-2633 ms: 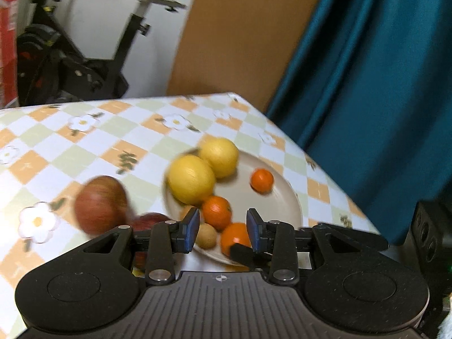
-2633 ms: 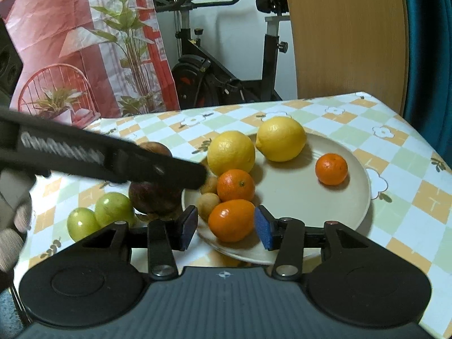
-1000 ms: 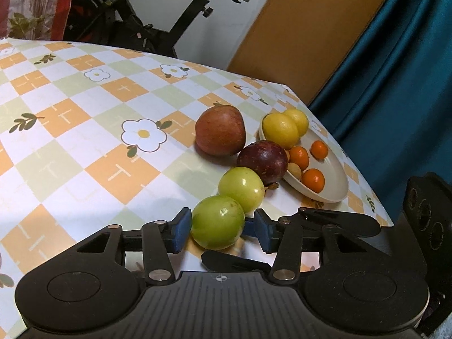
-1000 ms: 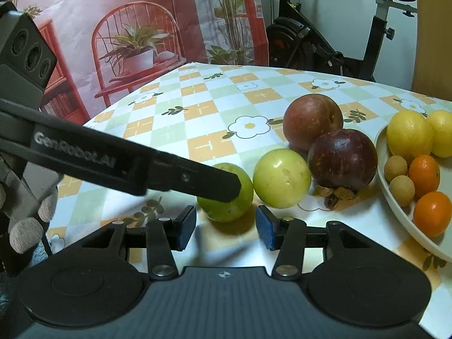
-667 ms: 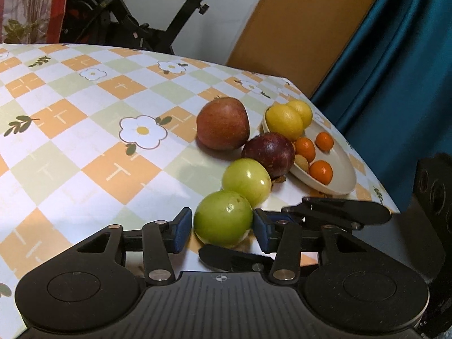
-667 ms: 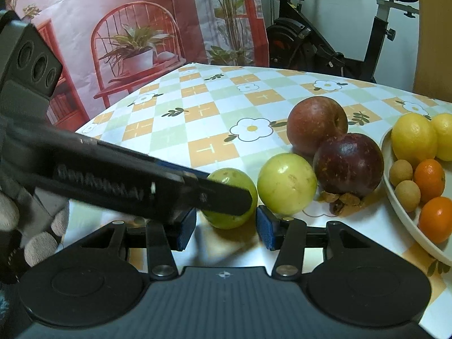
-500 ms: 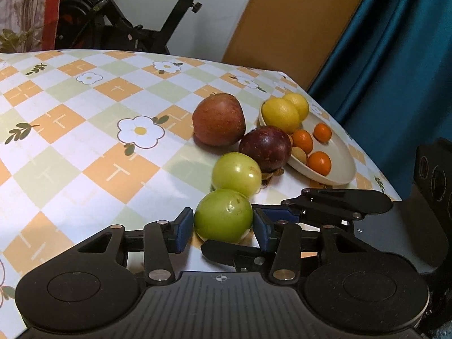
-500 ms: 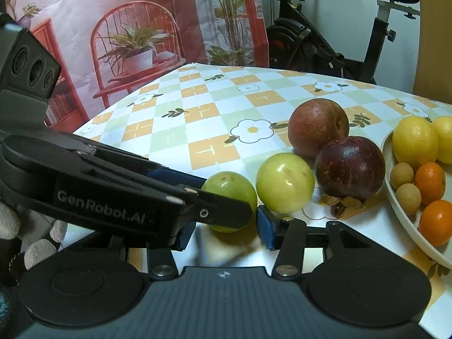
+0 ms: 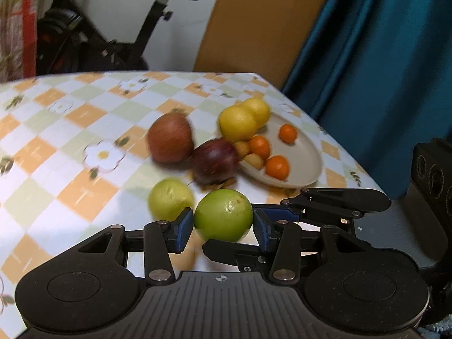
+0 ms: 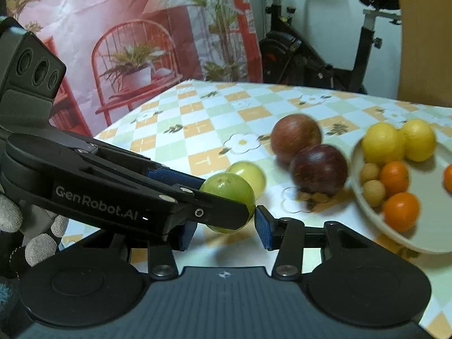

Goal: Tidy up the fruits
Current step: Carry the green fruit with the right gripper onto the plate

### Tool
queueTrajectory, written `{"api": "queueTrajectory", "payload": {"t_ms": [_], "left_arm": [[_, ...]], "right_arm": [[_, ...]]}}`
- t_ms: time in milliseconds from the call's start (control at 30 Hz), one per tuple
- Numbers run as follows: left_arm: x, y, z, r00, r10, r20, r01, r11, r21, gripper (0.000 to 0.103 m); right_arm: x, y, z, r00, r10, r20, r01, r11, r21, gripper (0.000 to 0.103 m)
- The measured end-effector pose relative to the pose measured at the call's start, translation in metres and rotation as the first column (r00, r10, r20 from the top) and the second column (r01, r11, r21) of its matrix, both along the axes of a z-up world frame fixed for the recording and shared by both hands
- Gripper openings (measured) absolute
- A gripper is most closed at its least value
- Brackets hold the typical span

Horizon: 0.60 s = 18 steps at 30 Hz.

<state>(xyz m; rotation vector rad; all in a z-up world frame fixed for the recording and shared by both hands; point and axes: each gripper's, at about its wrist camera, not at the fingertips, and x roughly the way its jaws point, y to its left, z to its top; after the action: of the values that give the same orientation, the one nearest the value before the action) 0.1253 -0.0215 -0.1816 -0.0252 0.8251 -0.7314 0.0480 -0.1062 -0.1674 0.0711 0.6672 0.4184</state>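
Note:
My left gripper (image 9: pixel 223 224) is shut on a green fruit (image 9: pixel 223 212) and holds it just above the checked tablecloth. In the right wrist view the same green fruit (image 10: pixel 228 195) sits at the tips of my right gripper (image 10: pixel 224 234). One pad tip meets the fruit's edge. The other pad is hidden behind the left gripper's finger (image 10: pixel 169 197), so I cannot tell whether the right grips it. A second green fruit (image 9: pixel 171 202) lies on the cloth beside it. Beyond are a purple fruit (image 9: pixel 214 161) and a red apple (image 9: pixel 171 138).
A cream plate (image 9: pixel 310 169) at the right holds two lemons (image 9: pixel 237 124), three small oranges and two small tan fruits. The table's far right corner and a teal curtain lie behind it. An exercise bike (image 10: pixel 325 56) stands beyond the table. A gloved hand (image 10: pixel 17 220) holds the left gripper.
The left gripper closed on the nearer green fruit and raised it off the cloth, away from the second one. The right gripper rose with it, keeping the fruit at its tips.

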Motion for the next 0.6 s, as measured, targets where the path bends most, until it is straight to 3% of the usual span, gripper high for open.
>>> {"api": "queueTrajectory", "payload": {"t_ms": [333, 600], "left_arm": [[0.017, -0.064, 0.039, 0.994, -0.092, 0.051, 0.092, 0.996, 0.003, 0.049], [0.054, -0.124, 0.039, 0.988, -0.154, 0.03, 0.154, 0.988, 0.023, 0.048]], "right_arm": [[-0.007, -0.057, 0.04, 0.992, -0.107, 0.063, 0.105, 0.994, 0.038, 0.048], [0.012, -0.115, 0.051, 0.979, -0.185, 0.079, 0.181, 0.982, 0.055, 0.048]]}}
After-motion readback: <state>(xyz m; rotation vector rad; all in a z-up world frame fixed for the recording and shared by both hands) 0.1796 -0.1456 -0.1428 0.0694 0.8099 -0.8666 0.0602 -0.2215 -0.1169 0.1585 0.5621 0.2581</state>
